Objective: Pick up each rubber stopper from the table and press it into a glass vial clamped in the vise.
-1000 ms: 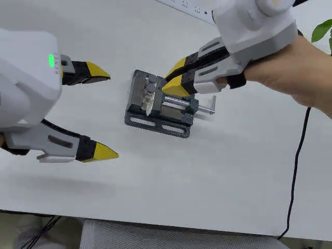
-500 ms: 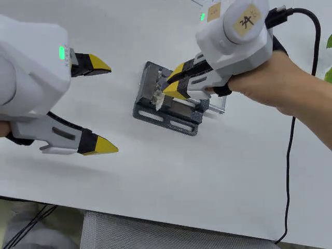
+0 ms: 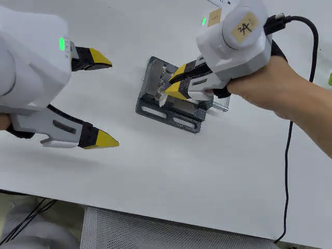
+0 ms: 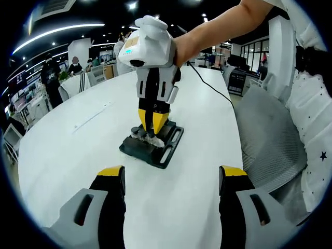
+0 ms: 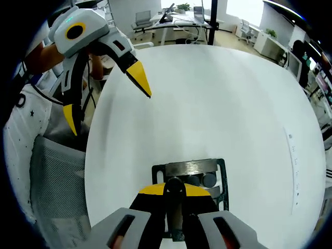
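Nearest, at nine o'clock in the head view: the white, yellow-tipped left gripper, spread wide apart and empty, well clear of the work. Farther off, toward one o'clock on the white table: one dark grey metal bench vise, with the white, yellow-tipped right gripper directly over it, pinched nearly together on what looks like a dark round rubber stopper. Just beside that, at three o'clock in the right gripper view, a second stopper and a third stopper, seemingly already seated: three counted. Likely light, soft and grippy; best pinched by the sides near the top and pressed straight down. Clear glass vial beneath, probably brittle; number unreadable.
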Demonstrator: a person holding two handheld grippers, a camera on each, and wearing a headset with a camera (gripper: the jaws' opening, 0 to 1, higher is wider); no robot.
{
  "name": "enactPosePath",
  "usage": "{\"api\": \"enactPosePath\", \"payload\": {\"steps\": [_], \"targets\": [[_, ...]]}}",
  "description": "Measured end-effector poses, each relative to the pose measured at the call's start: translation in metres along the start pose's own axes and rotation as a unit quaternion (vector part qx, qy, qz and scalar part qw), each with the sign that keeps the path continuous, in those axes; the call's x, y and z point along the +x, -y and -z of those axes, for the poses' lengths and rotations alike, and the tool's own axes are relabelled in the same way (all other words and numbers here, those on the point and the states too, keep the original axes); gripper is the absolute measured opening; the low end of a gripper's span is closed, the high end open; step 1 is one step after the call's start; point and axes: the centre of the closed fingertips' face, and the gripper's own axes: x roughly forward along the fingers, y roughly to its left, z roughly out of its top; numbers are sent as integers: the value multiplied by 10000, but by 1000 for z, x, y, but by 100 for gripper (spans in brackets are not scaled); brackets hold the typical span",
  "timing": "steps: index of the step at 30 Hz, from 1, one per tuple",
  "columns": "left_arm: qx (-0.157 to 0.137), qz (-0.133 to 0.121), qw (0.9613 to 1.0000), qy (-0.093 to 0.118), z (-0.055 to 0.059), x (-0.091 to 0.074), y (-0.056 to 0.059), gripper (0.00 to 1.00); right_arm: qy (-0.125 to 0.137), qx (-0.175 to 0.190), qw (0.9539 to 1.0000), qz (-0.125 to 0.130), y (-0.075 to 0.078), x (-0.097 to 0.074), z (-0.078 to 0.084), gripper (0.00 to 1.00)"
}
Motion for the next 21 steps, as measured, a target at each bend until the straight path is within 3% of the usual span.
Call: {"api": "enactPosePath", "payload": {"steps": [21], "targets": [[-8, 78, 10000, -19, 2, 5, 2, 72, -37, -44, 10000, -6, 2, 5, 3, 5]]}}
